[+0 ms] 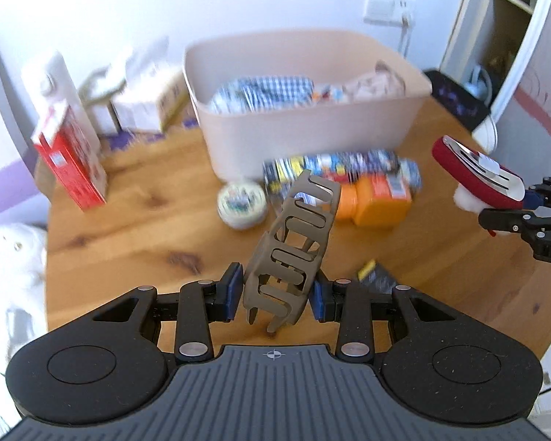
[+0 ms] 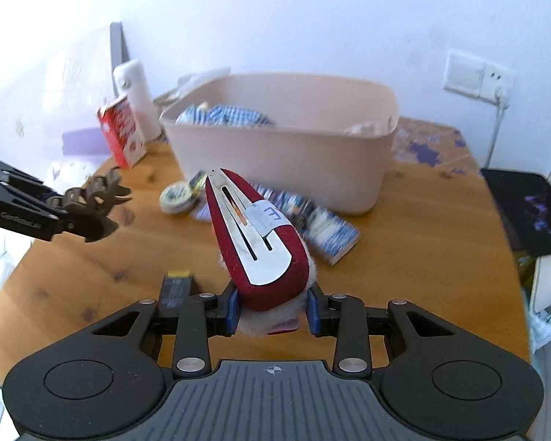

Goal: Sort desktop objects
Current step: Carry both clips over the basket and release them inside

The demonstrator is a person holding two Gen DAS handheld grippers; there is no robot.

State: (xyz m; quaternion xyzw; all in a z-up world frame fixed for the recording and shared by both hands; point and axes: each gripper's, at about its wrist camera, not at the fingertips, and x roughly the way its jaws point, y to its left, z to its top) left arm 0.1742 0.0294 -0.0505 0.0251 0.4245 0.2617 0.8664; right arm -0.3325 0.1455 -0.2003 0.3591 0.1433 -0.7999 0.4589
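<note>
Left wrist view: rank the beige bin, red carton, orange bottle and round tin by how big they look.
1. beige bin
2. red carton
3. orange bottle and round tin: look about alike; blur leaves the order unsure.

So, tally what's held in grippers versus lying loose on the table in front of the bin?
Held in grippers: 2 (taupe claw clip, red hair clip)
Loose before the bin: 4 (round tin, orange bottle, patterned packet, black packet)
Total: 6

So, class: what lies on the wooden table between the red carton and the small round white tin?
Nothing: in the left wrist view, bare wooden table runs from the red carton to the small round white tin.
</note>
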